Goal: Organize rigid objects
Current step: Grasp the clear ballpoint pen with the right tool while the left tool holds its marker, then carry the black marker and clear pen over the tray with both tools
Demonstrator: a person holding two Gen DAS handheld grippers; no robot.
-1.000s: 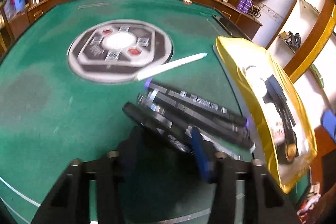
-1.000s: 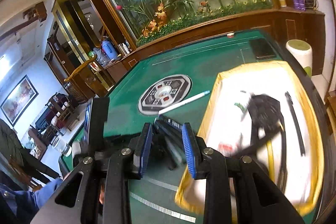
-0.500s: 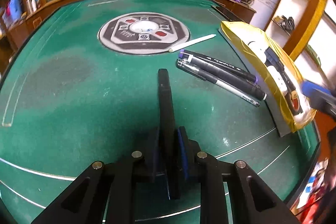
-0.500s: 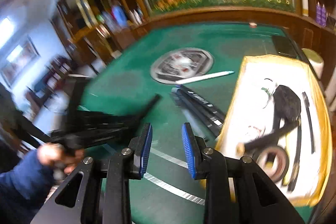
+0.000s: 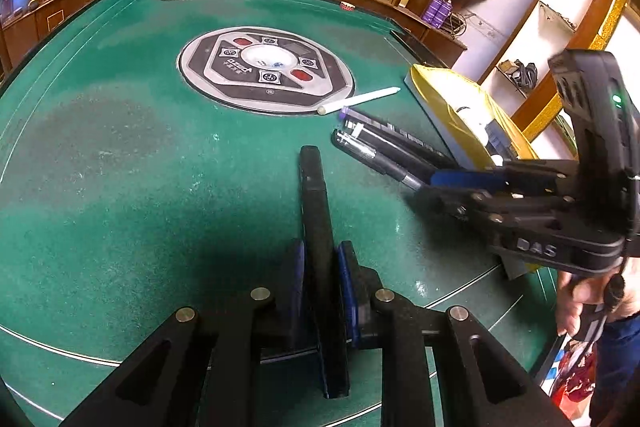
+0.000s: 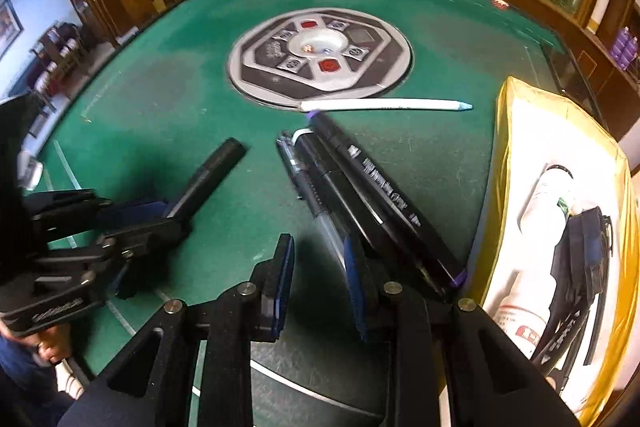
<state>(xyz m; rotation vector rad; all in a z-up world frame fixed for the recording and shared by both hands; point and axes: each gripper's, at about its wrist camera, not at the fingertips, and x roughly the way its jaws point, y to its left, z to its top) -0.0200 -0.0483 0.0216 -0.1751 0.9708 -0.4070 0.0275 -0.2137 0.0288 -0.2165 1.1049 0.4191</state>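
On the left of the green felt table point(image 6: 132, 115), the left gripper point(image 5: 320, 291) pinches a black marker point(image 5: 314, 211) between its blue pads, and the marker juts forward over the felt, pointing toward the round grey control panel point(image 5: 266, 71) set in the table's middle. The jaws closed onto it within the last second. From the right wrist view the same black marker point(image 6: 208, 175) angles up out of the left gripper point(image 6: 156, 215), its free end well short of the panel.

Just right of the marker lies a cluster of three dark pens point(image 6: 344, 187), side by side and touching, running diagonally; the outer one has purple end caps and white lettering. A white pen point(image 6: 384, 104) lies crosswise beyond their far tips, its blunt end at the panel's rim.

The right gripper point(image 6: 318, 279) hovers low at the near end of the cluster, jaws narrowly apart with nothing between the pads; one blue pad sits just beside the clear-tipped pen, though whether it touches I cannot tell.

Farthest right, a yellow-rimmed tray point(image 6: 508, 131) holds a white tube, a black strap and other dark items
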